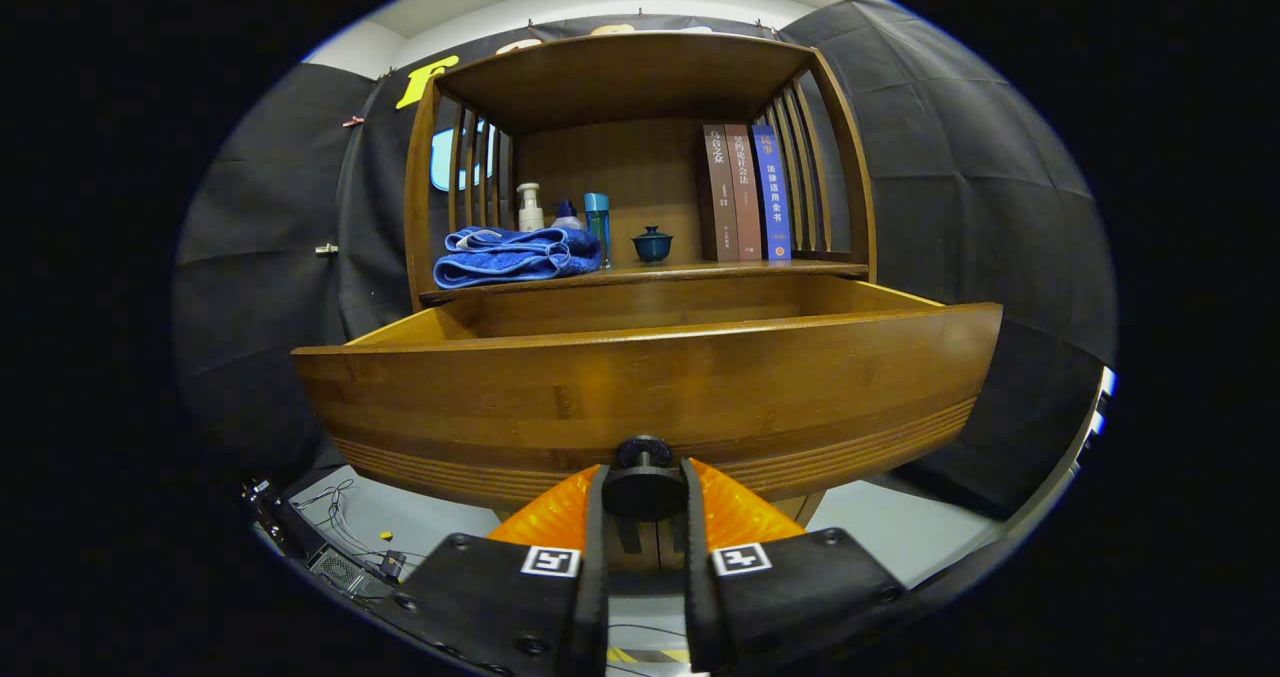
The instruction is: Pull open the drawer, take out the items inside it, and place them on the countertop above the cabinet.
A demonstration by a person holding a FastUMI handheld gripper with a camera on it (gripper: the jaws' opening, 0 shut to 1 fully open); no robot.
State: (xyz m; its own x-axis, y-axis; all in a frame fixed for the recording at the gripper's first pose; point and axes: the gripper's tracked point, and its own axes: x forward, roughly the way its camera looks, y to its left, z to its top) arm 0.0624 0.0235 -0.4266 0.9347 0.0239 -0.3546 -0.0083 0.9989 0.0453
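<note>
The gripper [644, 492] clamps both fingers on the round black knob [643, 454] of the pulled-out brown wooden drawer [640, 397], whose open cavity lies above and beyond them.

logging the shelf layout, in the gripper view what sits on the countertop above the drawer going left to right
blue towel → white pump bottle → teal bottle → small lidded teacup → three upright books. Nearer, below the shelf, the tool is shut on the open drawer's knob.
</note>
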